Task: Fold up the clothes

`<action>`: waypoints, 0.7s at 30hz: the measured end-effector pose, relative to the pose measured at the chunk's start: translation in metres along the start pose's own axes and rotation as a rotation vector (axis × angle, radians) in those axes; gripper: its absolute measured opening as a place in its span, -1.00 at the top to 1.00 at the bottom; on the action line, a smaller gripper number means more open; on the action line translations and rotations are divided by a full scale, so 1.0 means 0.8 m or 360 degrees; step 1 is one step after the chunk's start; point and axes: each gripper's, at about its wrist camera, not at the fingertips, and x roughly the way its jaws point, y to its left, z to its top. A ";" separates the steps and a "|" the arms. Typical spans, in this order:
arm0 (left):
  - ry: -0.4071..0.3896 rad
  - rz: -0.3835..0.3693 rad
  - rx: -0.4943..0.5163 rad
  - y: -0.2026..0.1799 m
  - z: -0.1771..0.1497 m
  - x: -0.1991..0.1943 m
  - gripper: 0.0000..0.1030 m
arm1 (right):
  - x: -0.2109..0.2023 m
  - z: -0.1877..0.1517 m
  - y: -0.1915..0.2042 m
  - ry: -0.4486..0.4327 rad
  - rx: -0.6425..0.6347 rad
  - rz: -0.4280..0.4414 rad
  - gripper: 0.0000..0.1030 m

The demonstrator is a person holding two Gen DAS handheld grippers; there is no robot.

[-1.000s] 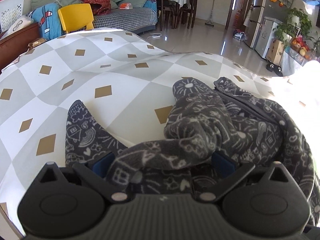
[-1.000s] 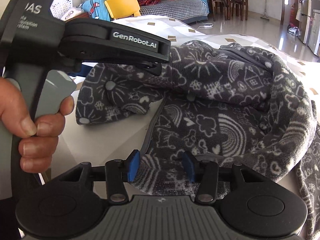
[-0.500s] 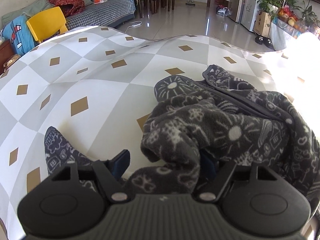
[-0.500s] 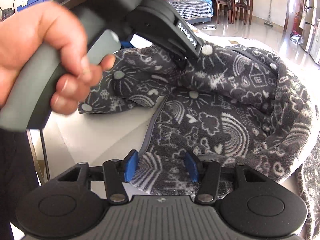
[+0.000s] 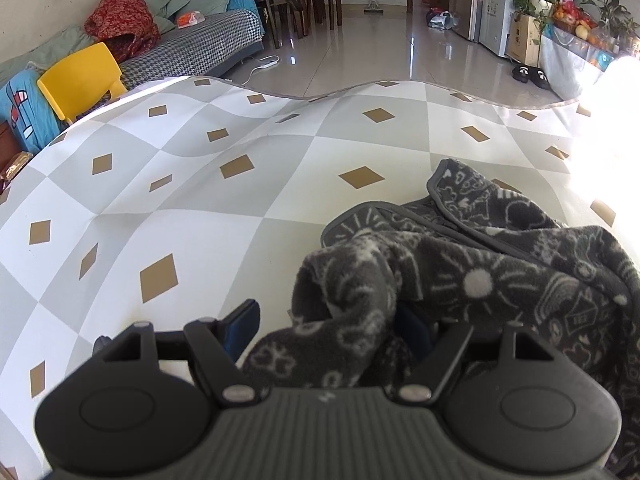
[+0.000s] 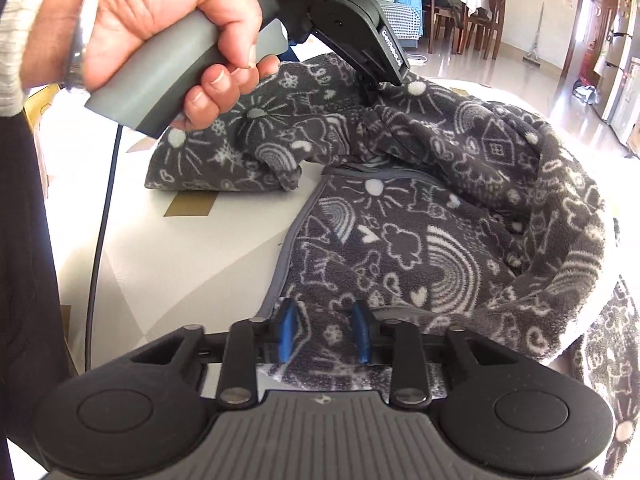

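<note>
The left tongs point(image 5: 326, 326) tilt down, their blue pads spread, with a bunched fold of the grey doodle-print fleece garment point(image 6: 440, 240) draped loosely between them; earlier that fold hung higher. The person's left hand point(image 6: 160, 36) grips the handle. The right tongs point(image 6: 323, 334) pinch the garment's near hem on the diamond-patterned surface point(image 5: 200, 200).

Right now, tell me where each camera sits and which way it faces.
Left wrist: on the left tool, facing over the diamond-patterned table cover toward a sofa; fleece garment bunched between its pads.
Right wrist: on the right tool, facing across the garment; the left hand gripping the other tool's handle shows.
Shared: the garment, table cover and sofa.
</note>
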 end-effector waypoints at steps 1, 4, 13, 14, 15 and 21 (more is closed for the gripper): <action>-0.0014 0.0016 -0.0010 0.002 0.003 0.003 -0.43 | -0.001 -0.001 -0.001 0.0004 -0.0012 0.0001 0.61; -0.0016 0.0012 -0.0061 0.011 0.010 0.011 -0.45 | -0.004 -0.003 -0.003 0.0023 -0.0044 0.0014 0.72; 0.0038 -0.0029 -0.0193 0.027 0.018 0.027 -0.51 | -0.015 -0.013 -0.022 0.0078 0.0091 0.0100 0.82; 0.0050 -0.0039 -0.0212 0.029 0.018 0.028 -0.51 | -0.016 -0.012 -0.023 0.0070 0.0111 0.0096 0.80; 0.0062 -0.0049 -0.0232 0.030 0.018 0.029 -0.52 | -0.017 -0.011 -0.025 0.0063 0.0132 0.0092 0.75; 0.0074 -0.0048 -0.0247 0.032 0.017 0.028 -0.59 | -0.022 0.007 -0.026 -0.0036 0.0175 0.0062 0.24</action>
